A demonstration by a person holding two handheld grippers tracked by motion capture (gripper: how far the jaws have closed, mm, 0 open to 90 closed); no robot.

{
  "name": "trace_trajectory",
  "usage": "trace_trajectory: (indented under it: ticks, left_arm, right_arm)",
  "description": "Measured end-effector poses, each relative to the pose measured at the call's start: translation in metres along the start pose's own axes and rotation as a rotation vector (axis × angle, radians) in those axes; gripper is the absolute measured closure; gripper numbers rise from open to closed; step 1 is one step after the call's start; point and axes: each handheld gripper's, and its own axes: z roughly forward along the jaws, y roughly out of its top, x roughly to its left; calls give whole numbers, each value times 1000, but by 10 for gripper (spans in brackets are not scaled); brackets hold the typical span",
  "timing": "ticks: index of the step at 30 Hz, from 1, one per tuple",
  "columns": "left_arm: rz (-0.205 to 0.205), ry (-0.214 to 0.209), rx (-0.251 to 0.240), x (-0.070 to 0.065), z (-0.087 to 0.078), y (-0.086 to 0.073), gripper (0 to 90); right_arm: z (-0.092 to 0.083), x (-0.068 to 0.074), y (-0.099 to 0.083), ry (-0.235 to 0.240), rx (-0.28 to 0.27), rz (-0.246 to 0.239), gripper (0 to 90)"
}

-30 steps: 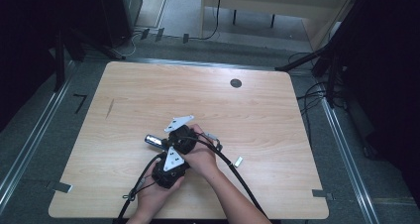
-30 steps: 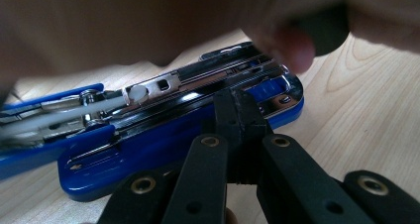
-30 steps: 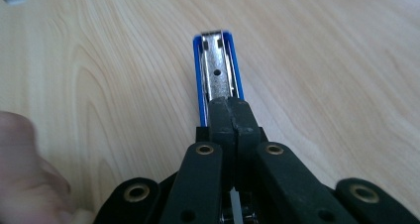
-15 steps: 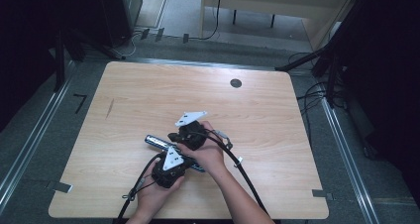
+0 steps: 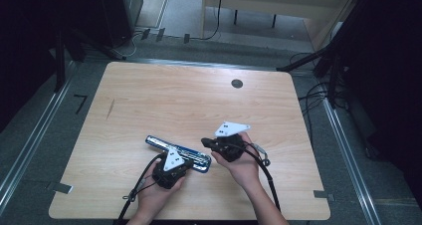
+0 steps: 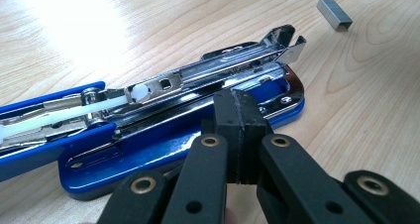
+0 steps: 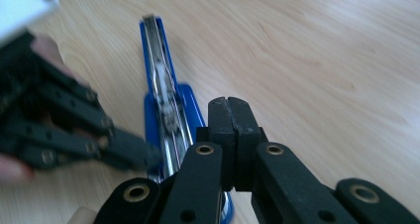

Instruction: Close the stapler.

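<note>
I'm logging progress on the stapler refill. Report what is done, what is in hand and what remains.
Done: the blue stapler lies opened out flat on the table, its metal staple channel exposed. In hand: the left gripper, shut, rests at the stapler's base; the right gripper, shut and empty, is alongside. Left: the staple strip lies loose on the wood, not yet loaded, and the stapler is not closed.

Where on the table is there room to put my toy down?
The far half of the table, from the scuff mark across to the round dark hole, is bare. The near middle is crowded: the opened blue stapler, both grippers, and a staple strip beside it.
</note>
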Motion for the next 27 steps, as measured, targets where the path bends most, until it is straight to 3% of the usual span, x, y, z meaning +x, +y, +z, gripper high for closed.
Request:
trace_trajectory:
  ticks: [8, 15, 27]
  left_arm:
    - [-6, -2, 1, 0, 0, 0, 900]
    - [-5, -3, 1, 1, 0, 0, 900]
    - [-6, -4, 1, 1, 0, 0, 900]
  right_arm:
    - [-23, -10, -39, -28, 27, 47, 900]
    - [-28, -14, -69, -41, 68, 84, 900]
    - [-30, -16, -87, -54, 110, 96, 900]
